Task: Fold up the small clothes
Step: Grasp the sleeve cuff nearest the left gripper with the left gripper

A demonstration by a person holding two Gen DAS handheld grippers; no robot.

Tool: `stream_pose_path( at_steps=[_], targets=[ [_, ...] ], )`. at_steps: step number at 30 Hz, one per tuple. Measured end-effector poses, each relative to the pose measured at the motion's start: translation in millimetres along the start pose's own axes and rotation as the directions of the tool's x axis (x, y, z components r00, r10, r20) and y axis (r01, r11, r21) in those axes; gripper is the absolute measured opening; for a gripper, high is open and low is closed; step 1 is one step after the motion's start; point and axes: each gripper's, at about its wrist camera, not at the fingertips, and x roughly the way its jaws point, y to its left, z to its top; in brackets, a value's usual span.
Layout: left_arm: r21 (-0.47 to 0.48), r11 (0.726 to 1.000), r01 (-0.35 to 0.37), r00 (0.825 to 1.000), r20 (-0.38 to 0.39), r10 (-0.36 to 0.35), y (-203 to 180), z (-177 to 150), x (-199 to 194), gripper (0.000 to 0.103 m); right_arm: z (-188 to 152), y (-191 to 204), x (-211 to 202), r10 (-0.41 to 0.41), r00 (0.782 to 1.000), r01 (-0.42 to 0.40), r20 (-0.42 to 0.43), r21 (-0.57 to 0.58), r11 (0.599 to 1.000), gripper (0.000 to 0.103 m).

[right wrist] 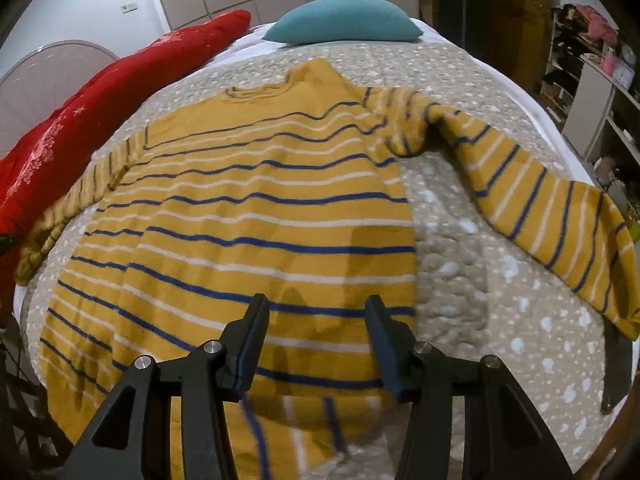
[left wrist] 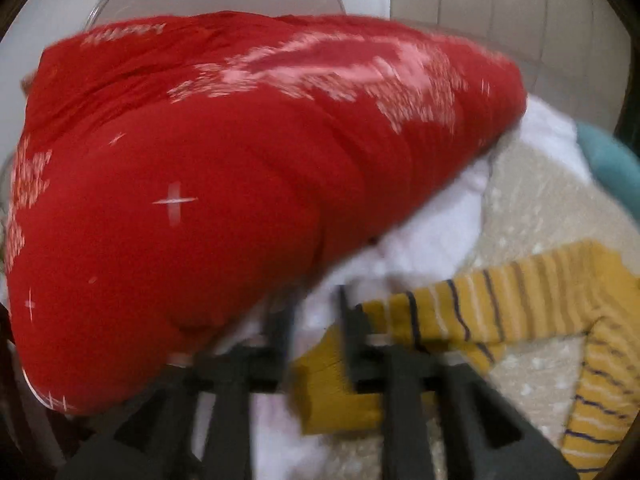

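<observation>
A small mustard-yellow sweater [right wrist: 248, 216] with blue and white stripes lies spread flat on the beige quilted bed cover [right wrist: 460, 280]. Its right sleeve [right wrist: 532, 200] reaches toward the bed's right edge, and its left sleeve [right wrist: 68, 208] runs along the red bolster. My right gripper [right wrist: 316, 312] is open just above the sweater's lower hem, which is bunched below the fingers. In the blurred left wrist view, my left gripper [left wrist: 316, 312] is open with its fingers over the left sleeve's plain yellow cuff [left wrist: 332, 384]; the striped sleeve [left wrist: 500, 304] runs off to the right.
A large red bolster [left wrist: 224, 184] with white patterns lies along the bed's left side, also in the right wrist view [right wrist: 80, 128]. A teal pillow [right wrist: 344, 20] sits at the head. White sheet [left wrist: 432, 232] shows under the bolster. Cluttered shelves [right wrist: 592, 64] stand at the right.
</observation>
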Motion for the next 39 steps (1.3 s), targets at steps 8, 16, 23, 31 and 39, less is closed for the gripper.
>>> stream_pose_path(
  at_steps=[8, 16, 23, 31, 39],
  targets=[
    [-0.202, 0.971, 0.125, 0.991, -0.028, -0.133, 60, -43, -11, 0.067, -3, 22, 3, 0.013, 1.000, -0.014, -0.003, -0.067, 0.998, 0.054],
    [-0.294, 0.915, 0.275, 0.941, -0.111, -0.319, 46, -61, 30, 0.068, -8, 31, 8, 0.023, 1.000, -0.024, -0.022, -0.063, 0.998, 0.054],
    [-0.047, 0.985, 0.168, 0.986, -0.011, -0.168, 3, -6, -8, 0.003, -12, 44, 1, -0.028, 1.000, 0.029, 0.006, -0.123, 0.992, 0.054],
    [0.263, 0.963, 0.050, 0.939, 0.316, -0.135, -3, -2, -137, 0.015, -9, 35, 1, -0.005, 1.000, 0.006, 0.012, -0.095, 0.995, 0.054],
    [0.118, 0.991, -0.066, 0.987, 0.153, 0.047, 58, -65, -88, 0.048, -11, 32, 5, 0.024, 1.000, -0.024, 0.000, -0.085, 0.996, 0.054]
  ],
)
